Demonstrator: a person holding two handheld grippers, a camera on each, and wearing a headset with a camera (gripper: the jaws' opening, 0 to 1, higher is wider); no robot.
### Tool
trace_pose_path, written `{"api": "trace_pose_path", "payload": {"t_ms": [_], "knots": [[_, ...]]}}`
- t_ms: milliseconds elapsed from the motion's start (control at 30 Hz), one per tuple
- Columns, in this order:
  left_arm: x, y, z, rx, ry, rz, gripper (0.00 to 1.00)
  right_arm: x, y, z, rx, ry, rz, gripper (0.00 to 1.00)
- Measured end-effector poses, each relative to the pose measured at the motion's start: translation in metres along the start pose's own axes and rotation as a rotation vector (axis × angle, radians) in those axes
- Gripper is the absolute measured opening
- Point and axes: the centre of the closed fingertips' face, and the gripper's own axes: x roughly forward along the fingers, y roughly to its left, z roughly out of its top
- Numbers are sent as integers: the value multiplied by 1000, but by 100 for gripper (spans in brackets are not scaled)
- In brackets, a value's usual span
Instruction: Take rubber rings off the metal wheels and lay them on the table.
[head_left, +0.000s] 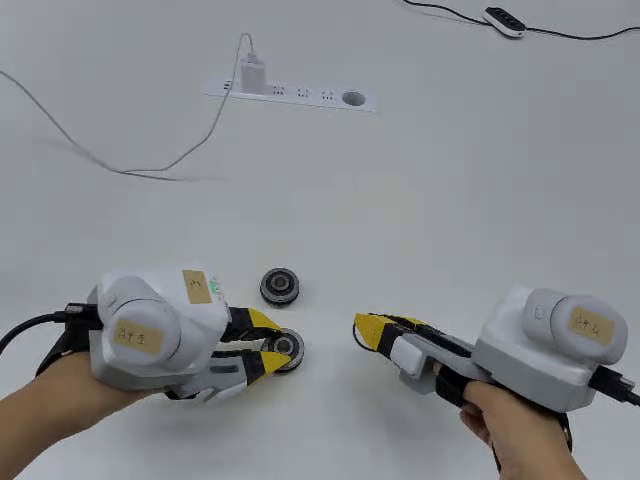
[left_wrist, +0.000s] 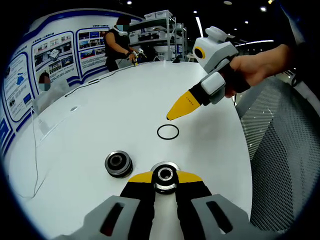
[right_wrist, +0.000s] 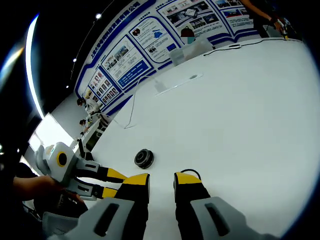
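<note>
My left tool (head_left: 265, 341) has its yellow-tipped jaws closed on a small round metal wheel with a black hub (left_wrist: 165, 176), gripping it by the rim just above the white desk (head_left: 450, 200). In the head view, a second metal wheel with a dark rim (head_left: 280, 286) lies flat on the desk at 12 o'clock from the held one, near it but not touching. In the left gripper view, a thin black rubber ring (left_wrist: 167, 132) lies flat on the desk at 12 o'clock from the held wheel, just under the tip of my right tool (right_wrist: 162, 179). That tool's jaws stand a little apart with nothing between them. In the right gripper view, the second wheel sits at 11 o'clock from its jaws.
</note>
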Motion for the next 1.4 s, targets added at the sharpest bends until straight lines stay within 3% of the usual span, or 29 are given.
{"api": "trace_pose_path", "payload": {"t_ms": [467, 633, 767, 1133, 1400], "knots": [[0, -3, 0, 10, 1, -13, 14, 2, 7, -3, 8, 6, 20, 20], [0, -3, 0, 18, 0, -15, 14, 3, 13, -3, 20, 5, 50, 21], [0, -2, 0, 14, 7, -21, 13, 4, 23, -4, 45, 13, 104, 24], [0, -3, 0, 36, 5, -20, 12, 18, 40, -28, 123, 89, 152, 43], [0, -3, 0, 46, 4, -27, 12, 27, 54, -40, 173, 130, 190, 46]]}}
